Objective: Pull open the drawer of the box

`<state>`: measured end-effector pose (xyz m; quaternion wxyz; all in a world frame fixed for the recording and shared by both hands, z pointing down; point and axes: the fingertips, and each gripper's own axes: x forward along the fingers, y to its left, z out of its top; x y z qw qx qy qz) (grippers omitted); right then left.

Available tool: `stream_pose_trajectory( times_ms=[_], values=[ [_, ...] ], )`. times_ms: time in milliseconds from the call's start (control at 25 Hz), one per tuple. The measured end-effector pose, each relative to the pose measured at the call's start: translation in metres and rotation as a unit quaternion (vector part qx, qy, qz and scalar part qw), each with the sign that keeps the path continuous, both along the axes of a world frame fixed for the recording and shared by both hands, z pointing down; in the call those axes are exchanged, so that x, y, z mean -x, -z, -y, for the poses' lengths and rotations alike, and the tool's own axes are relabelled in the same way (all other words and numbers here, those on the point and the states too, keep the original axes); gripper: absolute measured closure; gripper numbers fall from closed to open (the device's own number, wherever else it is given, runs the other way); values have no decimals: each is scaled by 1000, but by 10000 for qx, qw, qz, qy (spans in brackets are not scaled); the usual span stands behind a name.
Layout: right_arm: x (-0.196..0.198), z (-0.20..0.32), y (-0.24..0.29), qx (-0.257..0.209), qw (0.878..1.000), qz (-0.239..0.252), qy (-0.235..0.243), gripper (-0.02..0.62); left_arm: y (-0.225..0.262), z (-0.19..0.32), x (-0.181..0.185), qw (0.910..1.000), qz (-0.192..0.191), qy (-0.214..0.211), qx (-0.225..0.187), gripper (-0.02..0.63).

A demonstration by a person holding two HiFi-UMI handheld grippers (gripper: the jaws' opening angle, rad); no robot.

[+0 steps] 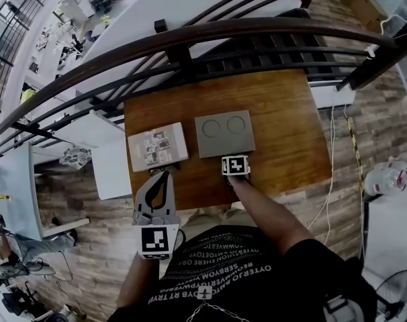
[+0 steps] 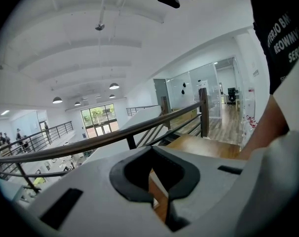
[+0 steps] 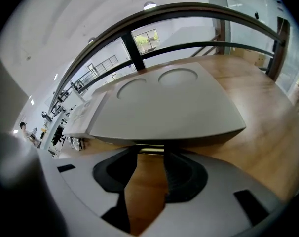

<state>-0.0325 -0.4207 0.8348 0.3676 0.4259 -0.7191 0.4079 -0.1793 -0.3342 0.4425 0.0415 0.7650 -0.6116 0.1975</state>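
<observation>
Two flat boxes lie side by side on the wooden table (image 1: 284, 126). The right one is a grey box (image 1: 223, 133) with two circles pressed into its lid. In the right gripper view this grey box (image 3: 174, 107) fills the middle, and a thin pale handle (image 3: 150, 150) shows under its near edge, its drawer front flush with the box. My right gripper (image 3: 152, 154) stands open right at that handle, its pads not pressing on it. My left gripper (image 1: 165, 174) is shut on nothing, its tips just short of the printed box (image 1: 156, 146).
A dark railing (image 1: 190, 45) runs along the table's far edge, with a drop to a lower floor beyond. A white panel (image 1: 109, 156) stands left of the table. The person's forearm (image 1: 270, 213) reaches in from below.
</observation>
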Motion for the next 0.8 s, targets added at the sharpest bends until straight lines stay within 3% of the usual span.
stream_pose_trajectory(
  times_ms=[800],
  values=[
    [-17,-29,4,-65,9984,-78,562,431,10,-13,-15,9998,87,-110,-130,601]
  ],
)
